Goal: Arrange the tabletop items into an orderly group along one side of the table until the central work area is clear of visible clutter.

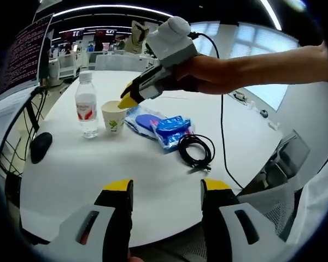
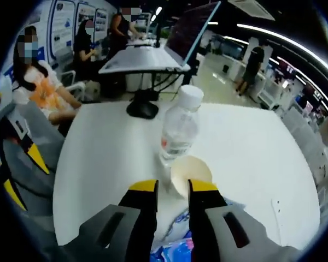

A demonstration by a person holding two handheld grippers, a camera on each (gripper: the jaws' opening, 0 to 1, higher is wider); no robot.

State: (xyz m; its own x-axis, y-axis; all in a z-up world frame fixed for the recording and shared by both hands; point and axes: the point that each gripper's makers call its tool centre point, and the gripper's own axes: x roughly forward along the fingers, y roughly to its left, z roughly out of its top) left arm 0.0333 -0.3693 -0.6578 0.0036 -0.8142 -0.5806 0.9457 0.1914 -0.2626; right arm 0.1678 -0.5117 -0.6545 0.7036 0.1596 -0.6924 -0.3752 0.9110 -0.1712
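On the round white table (image 1: 153, 180) a clear water bottle (image 1: 86, 106) with a red label stands upright. A paper cup (image 1: 113, 117) stands right beside it. Blue plastic packets (image 1: 161, 126) and a coiled black cable (image 1: 195, 150) lie to their right. A hand holds my right gripper (image 1: 128, 95) with its yellow tips at the cup's rim. In the right gripper view its jaws (image 2: 174, 186) stand narrowly open, with the near-left rim of the cup (image 2: 192, 168) between them and the bottle (image 2: 179, 128) just beyond. My left gripper (image 1: 167, 188) is open over the near table edge, holding nothing.
A black mouse (image 1: 41, 146) lies at the table's left edge, near a monitor (image 1: 22, 54) and hanging cables. A mesh chair (image 1: 262, 210) stands at the near right. People sit at a desk (image 2: 147, 60) beyond the table. The packets (image 2: 175, 250) lie under my right jaws.
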